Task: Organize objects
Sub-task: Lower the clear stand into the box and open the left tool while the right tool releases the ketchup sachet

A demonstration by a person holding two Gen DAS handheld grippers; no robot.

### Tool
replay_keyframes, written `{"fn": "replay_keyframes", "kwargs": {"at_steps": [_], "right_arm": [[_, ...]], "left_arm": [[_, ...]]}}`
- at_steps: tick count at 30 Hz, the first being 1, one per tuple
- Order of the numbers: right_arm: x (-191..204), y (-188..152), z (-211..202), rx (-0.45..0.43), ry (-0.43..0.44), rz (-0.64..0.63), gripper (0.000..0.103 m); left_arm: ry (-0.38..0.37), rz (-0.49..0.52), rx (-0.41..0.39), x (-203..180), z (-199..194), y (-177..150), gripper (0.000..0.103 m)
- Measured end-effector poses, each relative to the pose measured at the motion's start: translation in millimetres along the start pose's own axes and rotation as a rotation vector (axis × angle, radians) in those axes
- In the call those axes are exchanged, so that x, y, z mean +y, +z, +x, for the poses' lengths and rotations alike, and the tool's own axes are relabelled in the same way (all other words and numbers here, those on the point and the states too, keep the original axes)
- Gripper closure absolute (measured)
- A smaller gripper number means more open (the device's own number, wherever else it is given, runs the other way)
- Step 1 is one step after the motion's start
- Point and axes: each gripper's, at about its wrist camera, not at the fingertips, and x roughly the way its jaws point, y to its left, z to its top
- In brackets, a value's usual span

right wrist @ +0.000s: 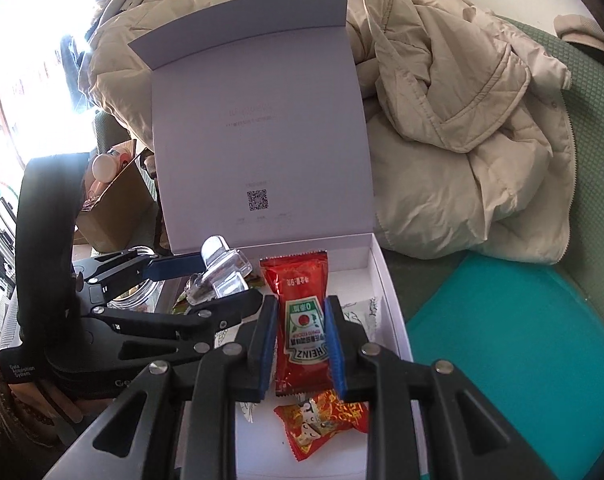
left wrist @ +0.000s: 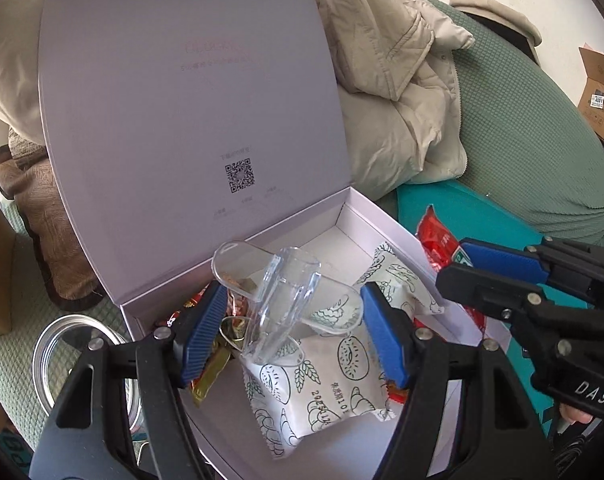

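Left hand-held gripper (left wrist: 294, 320) angled down over box (left wrist: 238, 264), grasping clear scoop (left wrist: 280, 300); right hand-held gripper (right wrist: 300, 340) clenched on ketchup sachet (right wrist: 300, 312).

Left gripper (left wrist: 294, 320) angles downward, blue pads clamped on something wide and held apart. Right gripper (right wrist: 298, 344), at its three o'clock, angles downward, jaws pinched nearly together.

The box (left wrist: 382, 216) is white inside, and its lid (left wrist: 182, 120) has a small black square code. The ketchup packet (right wrist: 302, 312) is red with a green and white label. The snack bag (left wrist: 334, 372) is white with dark green drawings of bread. The candy (right wrist: 322, 420) is red and gold. The scoop (left wrist: 278, 304) is clear. The coat (right wrist: 462, 140) is beige. The mat (right wrist: 522, 340) is teal.
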Motion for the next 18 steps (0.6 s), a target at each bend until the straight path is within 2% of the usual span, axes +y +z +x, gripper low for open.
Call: {"fn": "replay_keyframes", "kwargs": {"at_steps": [18], "right_arm": [[-3, -1, 8, 0.023, -0.041, 0.022, 0.079]], "left_arm": [[0.009, -0.032, 0.039, 6, 12, -5, 0.035]]}}
